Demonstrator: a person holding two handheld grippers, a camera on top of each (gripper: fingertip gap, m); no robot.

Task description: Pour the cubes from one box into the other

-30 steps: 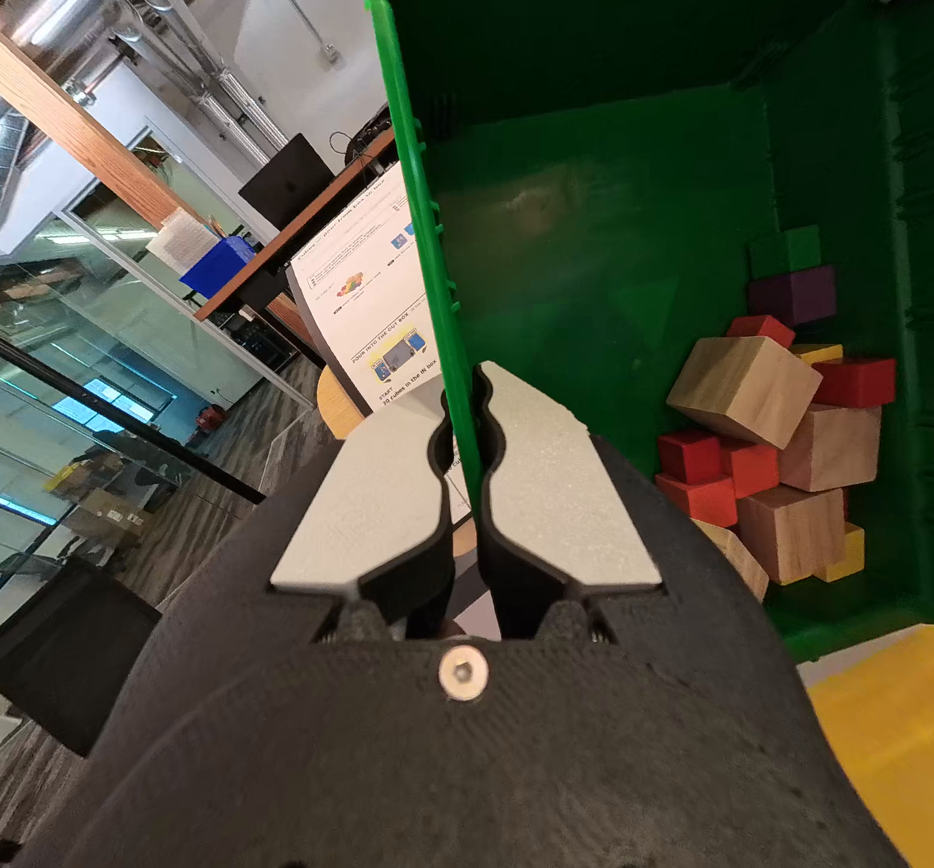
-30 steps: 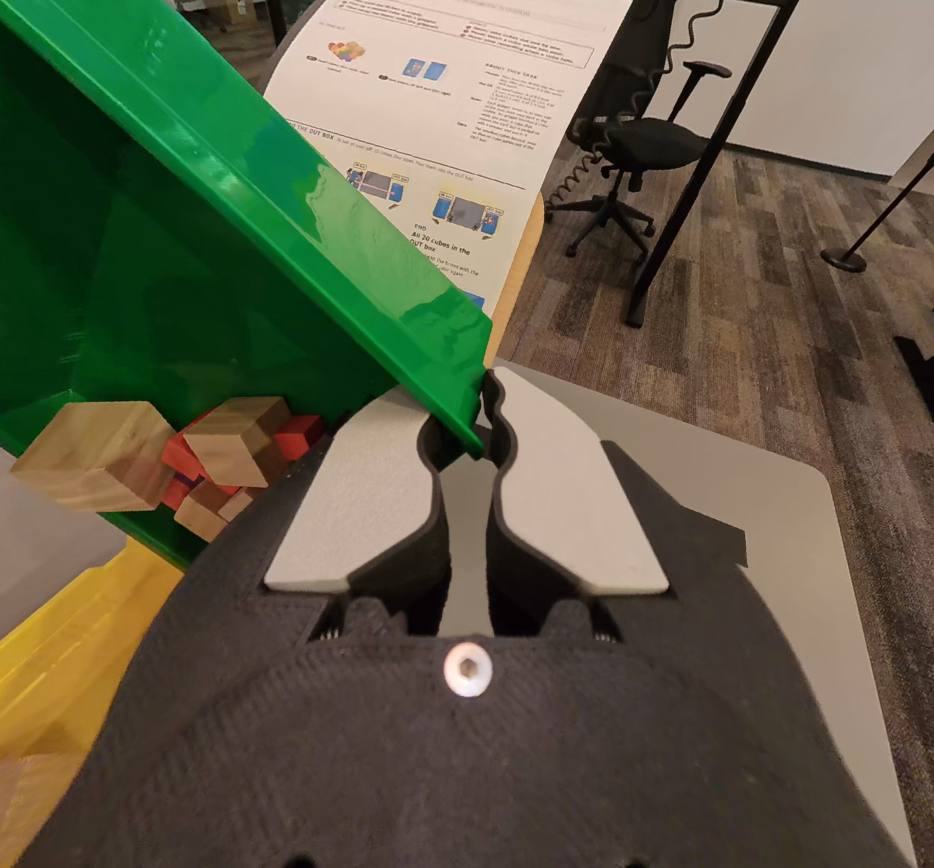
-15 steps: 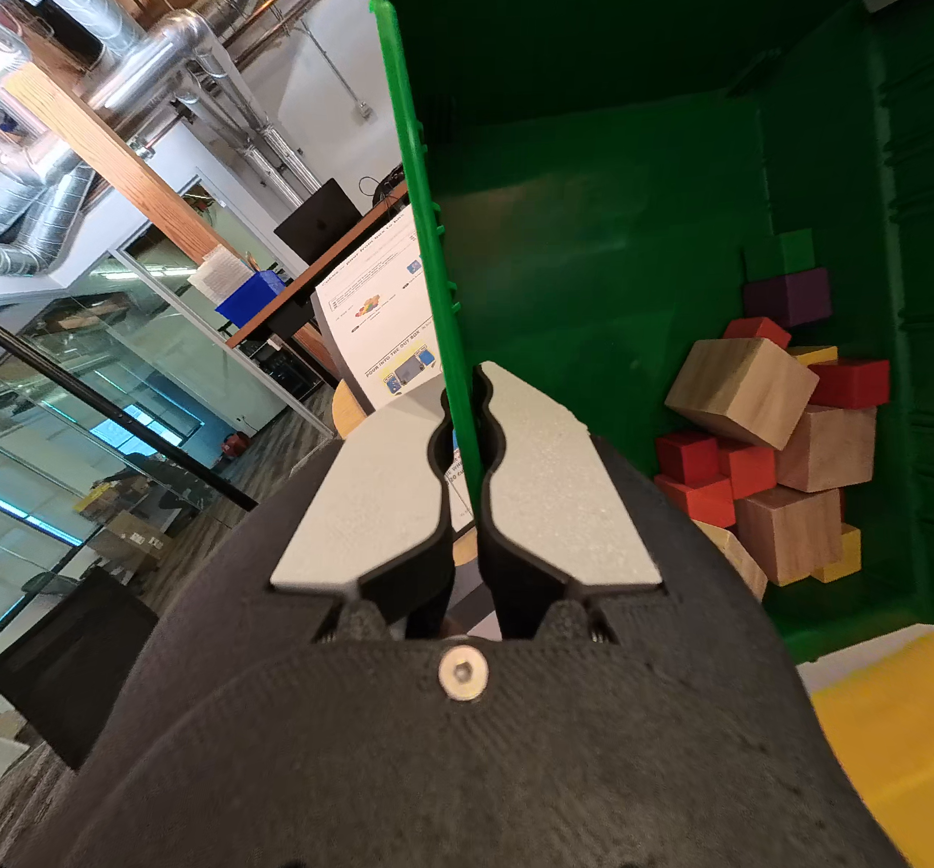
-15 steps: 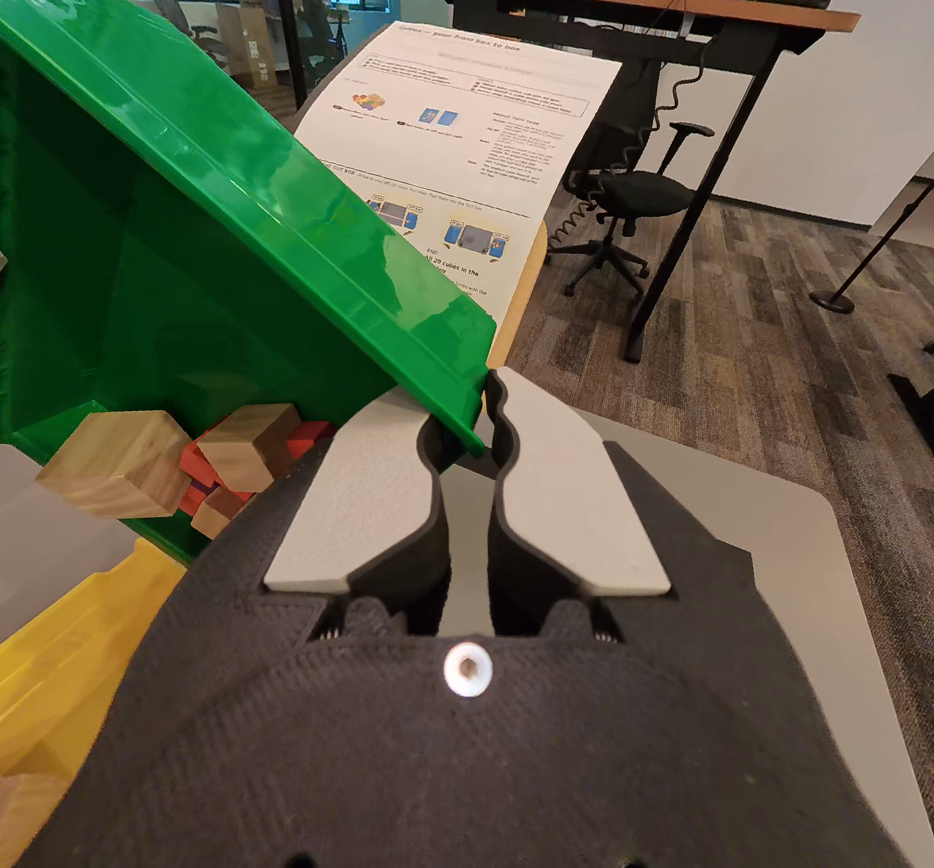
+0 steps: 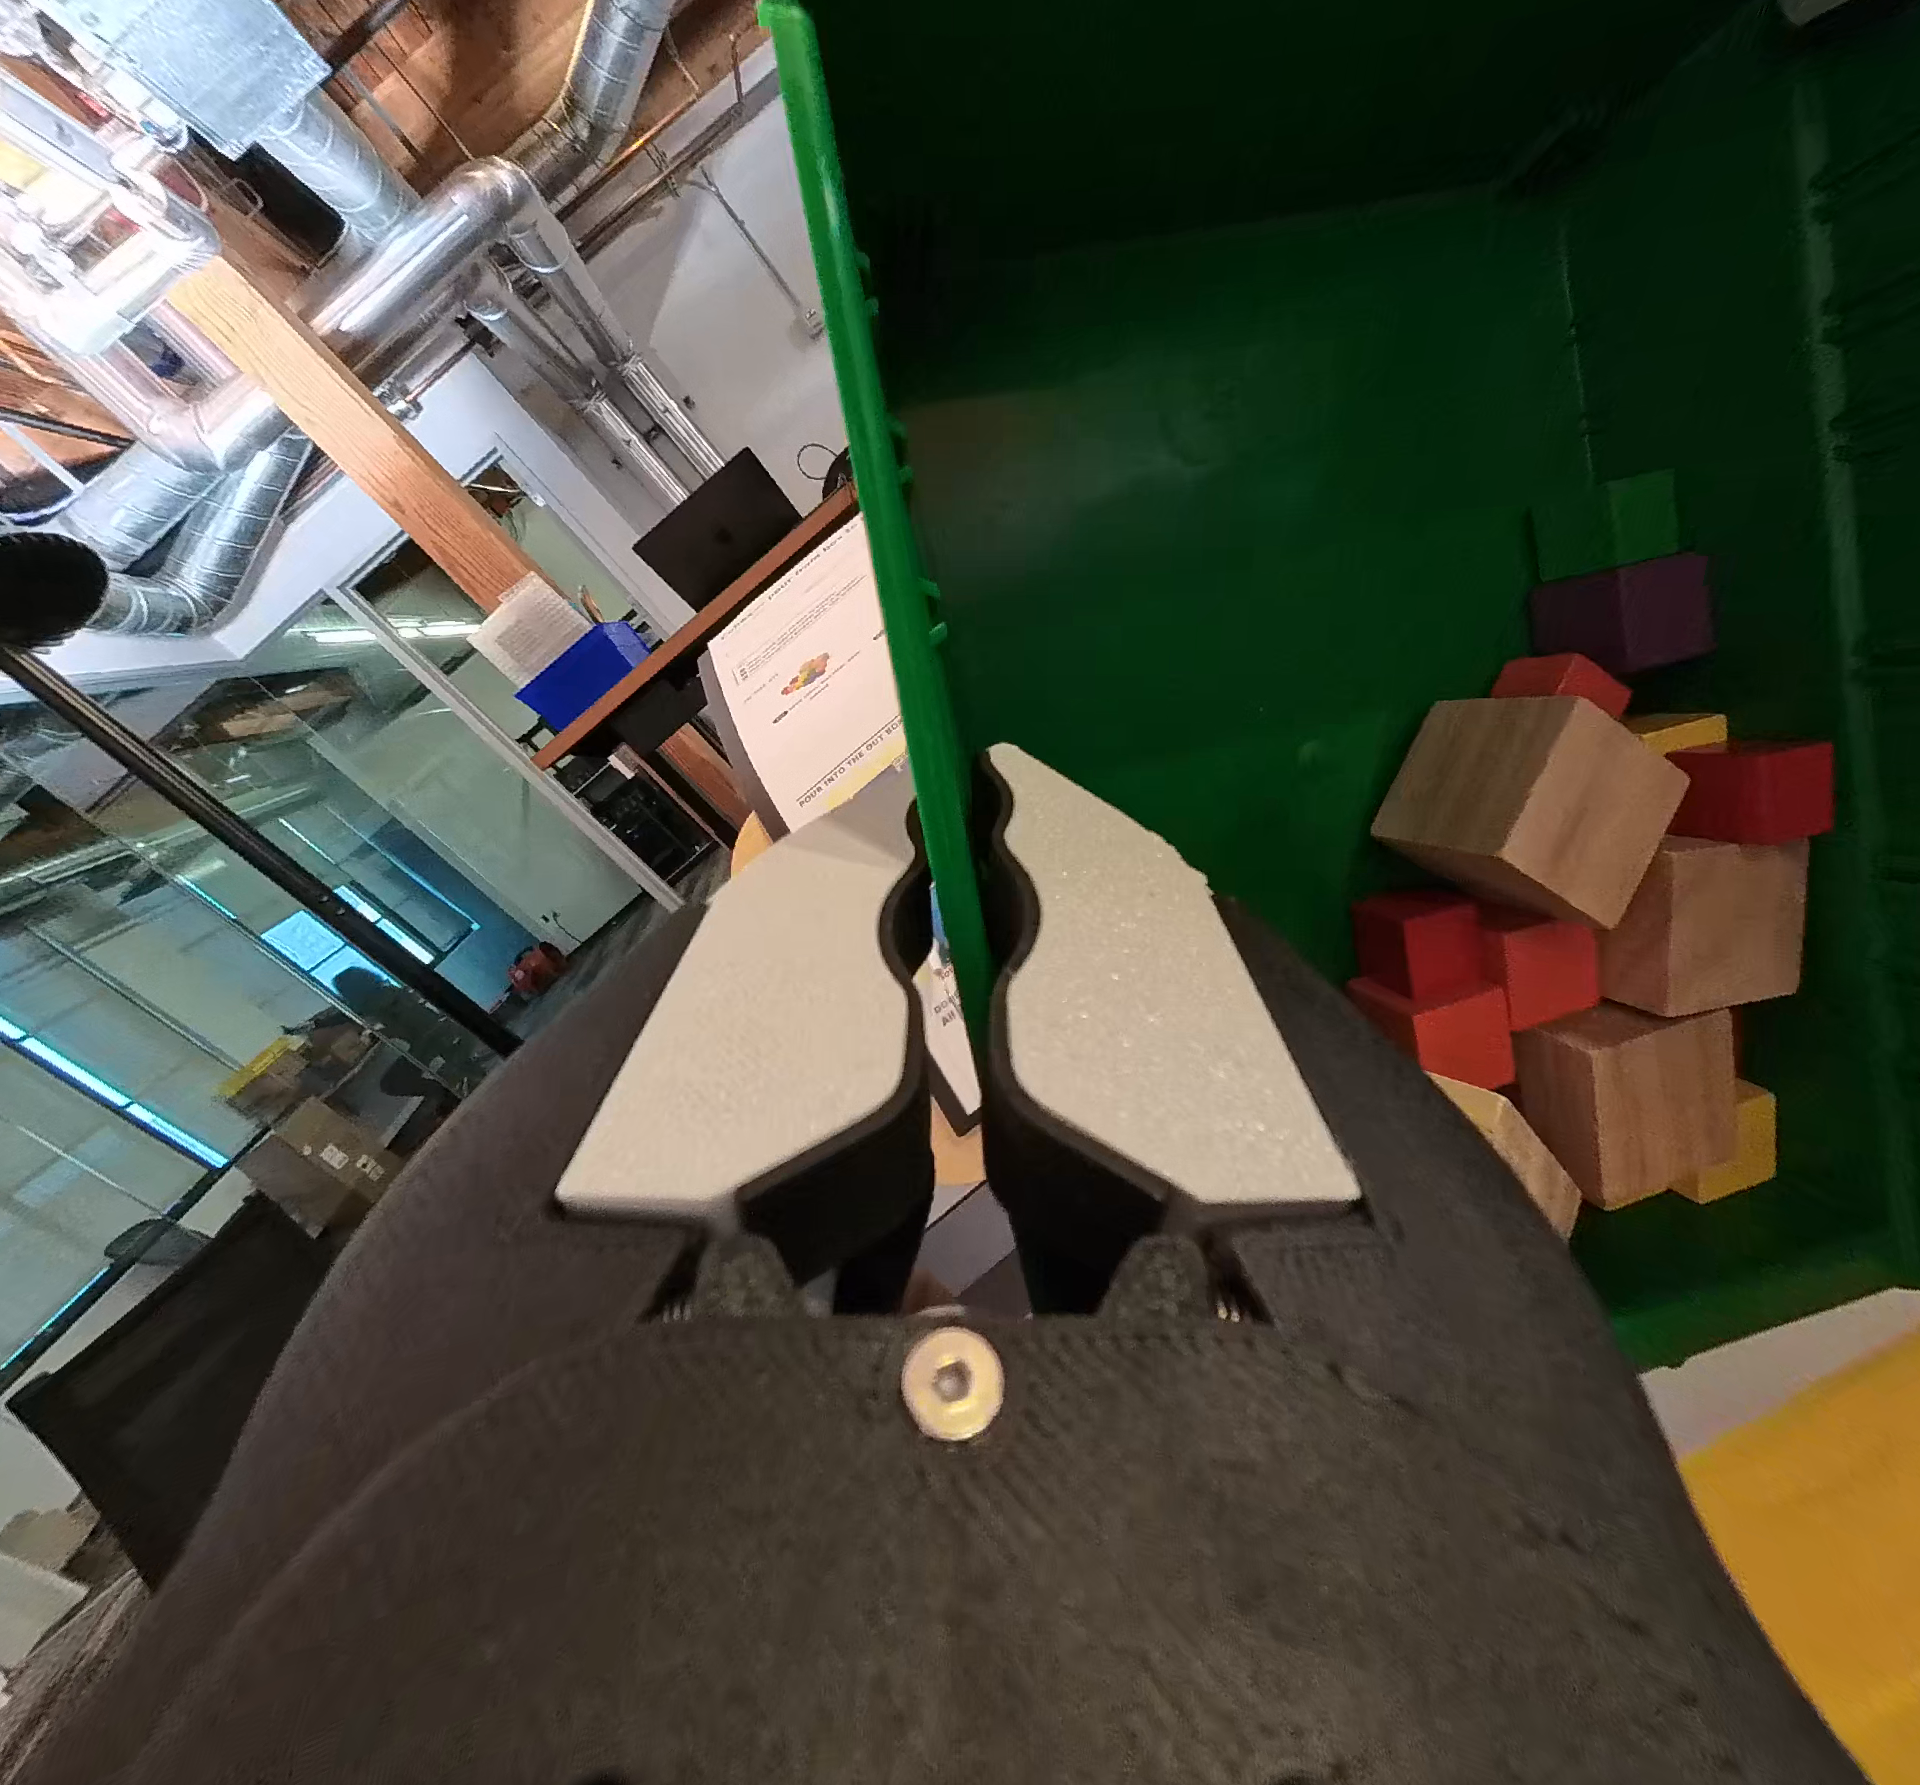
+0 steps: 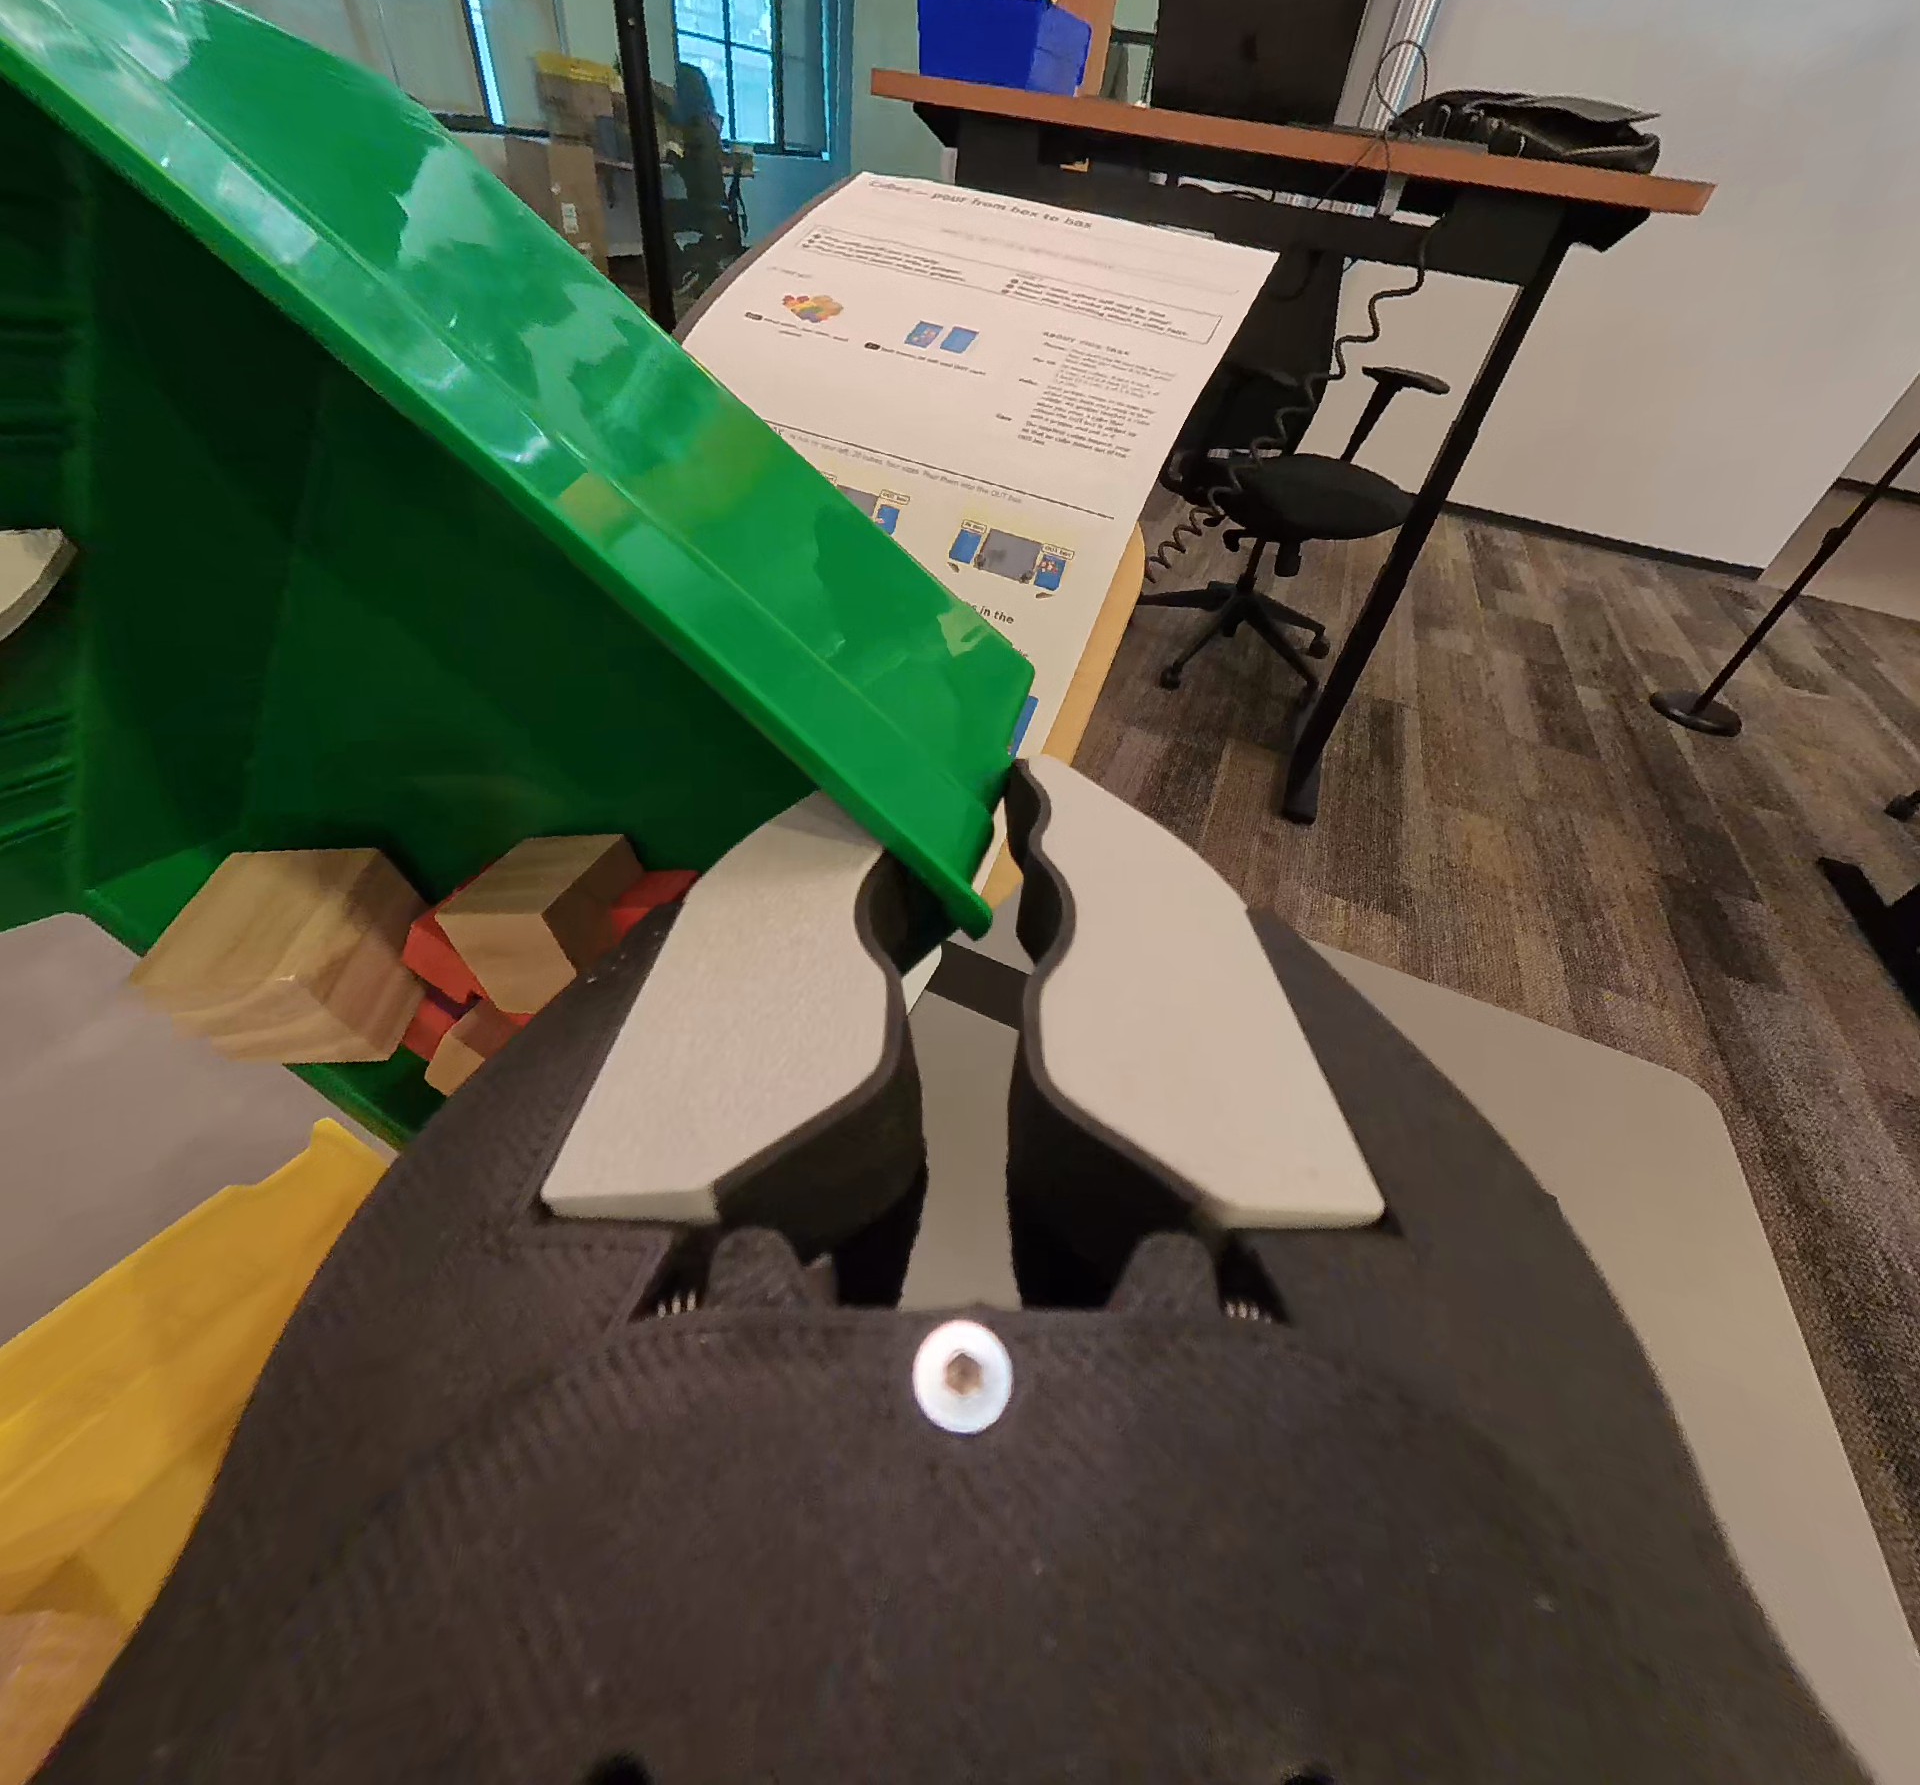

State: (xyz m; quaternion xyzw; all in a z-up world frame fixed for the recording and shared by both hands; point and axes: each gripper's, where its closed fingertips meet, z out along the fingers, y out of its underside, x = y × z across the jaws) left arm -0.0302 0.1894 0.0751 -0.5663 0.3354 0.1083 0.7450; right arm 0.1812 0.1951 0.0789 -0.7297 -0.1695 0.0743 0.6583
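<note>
Both grippers are clamped on the green box, one at each side, and it hangs tipped steeply. The left gripper pinches the thin green wall between its two grey fingers, one finger outside the box, one inside. The right gripper bites the glossy rim at a corner, its jaws nearly together around the plastic edge.

Inside, the cubes are heaped in the low corner: big bare-wood blocks, small red ones, a purple one near the top of the heap, and bits of yellow peeking out. In the right wrist view one large wooden cube sits right at the lip of the box, blurred at its edges, with another wood block and red ones crowded behind it.

Just below that lip sits the yellow box, its rim showing at the lower left. Under it all is a grey table. A printed instruction sheet stands propped at the table's far edge, and beyond it a desk with a laptop and a blue bin, plus a black office chair.
</note>
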